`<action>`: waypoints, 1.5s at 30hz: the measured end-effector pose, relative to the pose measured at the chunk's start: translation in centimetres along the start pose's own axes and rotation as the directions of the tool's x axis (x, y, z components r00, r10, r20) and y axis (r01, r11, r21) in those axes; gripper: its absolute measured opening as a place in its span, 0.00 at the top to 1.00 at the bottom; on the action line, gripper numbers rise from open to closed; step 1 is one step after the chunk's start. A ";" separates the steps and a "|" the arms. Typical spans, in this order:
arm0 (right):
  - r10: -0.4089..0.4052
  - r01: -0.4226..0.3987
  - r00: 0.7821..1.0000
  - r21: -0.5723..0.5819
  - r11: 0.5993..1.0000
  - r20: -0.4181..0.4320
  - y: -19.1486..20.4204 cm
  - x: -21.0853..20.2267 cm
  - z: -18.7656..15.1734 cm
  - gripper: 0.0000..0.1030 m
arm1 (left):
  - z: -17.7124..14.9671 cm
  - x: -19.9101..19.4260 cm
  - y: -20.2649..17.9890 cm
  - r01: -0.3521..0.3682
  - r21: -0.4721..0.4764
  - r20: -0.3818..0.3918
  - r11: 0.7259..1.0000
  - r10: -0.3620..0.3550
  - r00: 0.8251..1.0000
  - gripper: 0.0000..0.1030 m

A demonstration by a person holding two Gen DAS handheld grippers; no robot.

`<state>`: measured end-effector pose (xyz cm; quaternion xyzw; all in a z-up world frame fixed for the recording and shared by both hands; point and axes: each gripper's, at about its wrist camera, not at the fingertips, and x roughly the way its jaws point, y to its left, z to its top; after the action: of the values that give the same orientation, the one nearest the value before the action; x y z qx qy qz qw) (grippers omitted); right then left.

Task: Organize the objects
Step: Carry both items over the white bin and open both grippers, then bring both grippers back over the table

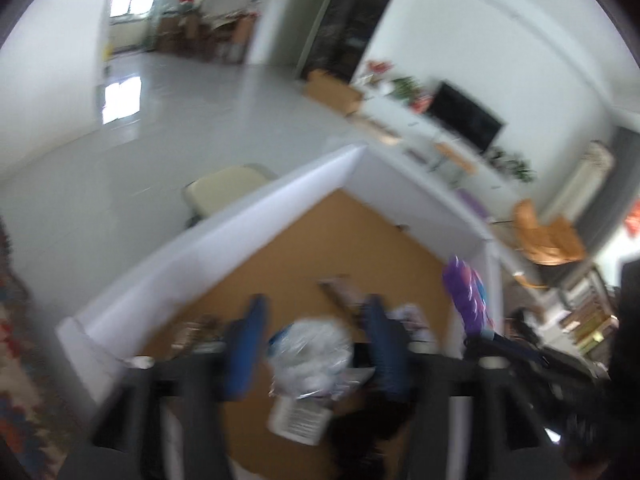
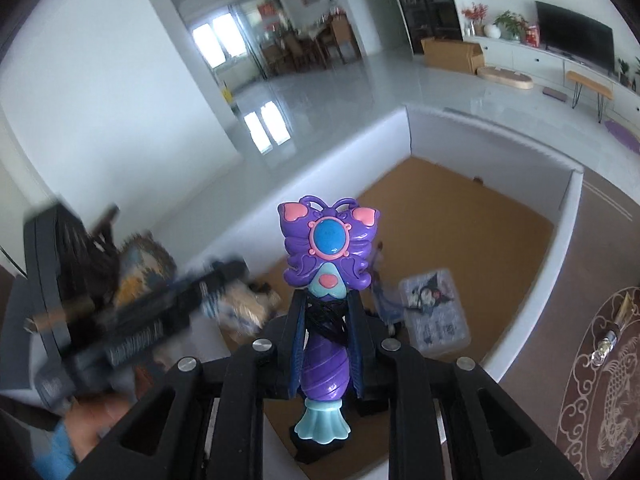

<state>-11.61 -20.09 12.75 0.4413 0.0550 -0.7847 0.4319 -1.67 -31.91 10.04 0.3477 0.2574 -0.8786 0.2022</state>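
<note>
My right gripper (image 2: pixel 325 312) is shut on a purple butterfly toy wand (image 2: pixel 329 248) and holds it upright above the white-walled box (image 2: pixel 408 136) with a brown floor. The wand also shows in the left wrist view (image 1: pixel 468 296), at the right. My left gripper (image 1: pixel 312 320) is open, its blue fingers (image 1: pixel 248 344) either side of a crumpled clear plastic packet (image 1: pixel 308 352) that lies in the box. The left wrist view is blurred. In the right wrist view the left gripper (image 2: pixel 132 320) is a dark blur at the left.
In the box lie a white Kuromi-print packet (image 2: pixel 436 312), a labelled white item (image 1: pixel 298 420) and several blurred small things. A patterned round rug (image 2: pixel 608 380) with a small bottle (image 2: pixel 608 344) lies right of the box. Tiled floor, a TV cabinet and cardboard boxes are beyond.
</note>
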 end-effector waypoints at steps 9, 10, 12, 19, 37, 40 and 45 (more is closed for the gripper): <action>-0.058 0.061 0.995 -0.040 0.997 0.083 -1.3 -2.5 -2.6 0.17 | -1.4 -0.7 -1.3 -0.137 0.035 0.029 0.990 0.136 0.990 0.05; -0.086 0.091 0.991 -0.038 0.995 0.106 -2.4 -3.5 -3.3 0.15 | -1.9 -0.8 -2.1 -0.121 0.047 0.032 0.992 0.119 0.992 0.05; -0.156 0.163 0.978 -0.036 0.986 0.140 -4.1 -4.8 -4.8 0.09 | -3.6 -1.6 -4.6 -0.080 0.091 0.045 0.993 0.076 0.996 0.05; -0.522 0.521 0.847 0.044 0.853 0.102 -15.0 -8.3 -16.3 0.06 | -11.8 -6.1 -15.6 0.211 0.315 0.005 0.925 -0.224 0.975 0.05; -0.658 0.641 0.747 0.372 0.672 -0.098 -29.4 -16.2 -30.5 0.01 | -27.5 -0.2 -30.2 0.310 0.642 -0.272 0.701 -0.170 0.947 0.04; -0.671 0.654 0.735 0.366 0.662 -0.099 -29.0 -16.0 -30.6 0.01 | -28.6 0.9 -30.0 0.297 0.658 -0.276 0.692 -0.146 0.950 0.04; -0.688 0.672 0.719 0.350 0.652 -0.098 -28.3 -15.7 -30.6 0.00 | -29.4 2.5 -28.9 0.300 0.644 -0.302 0.703 -0.126 0.945 0.04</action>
<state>-8.66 21.66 -2.49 0.4429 0.0614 -0.8943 0.0188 -3.91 7.74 -1.13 0.4664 -0.0226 -0.8811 -0.0751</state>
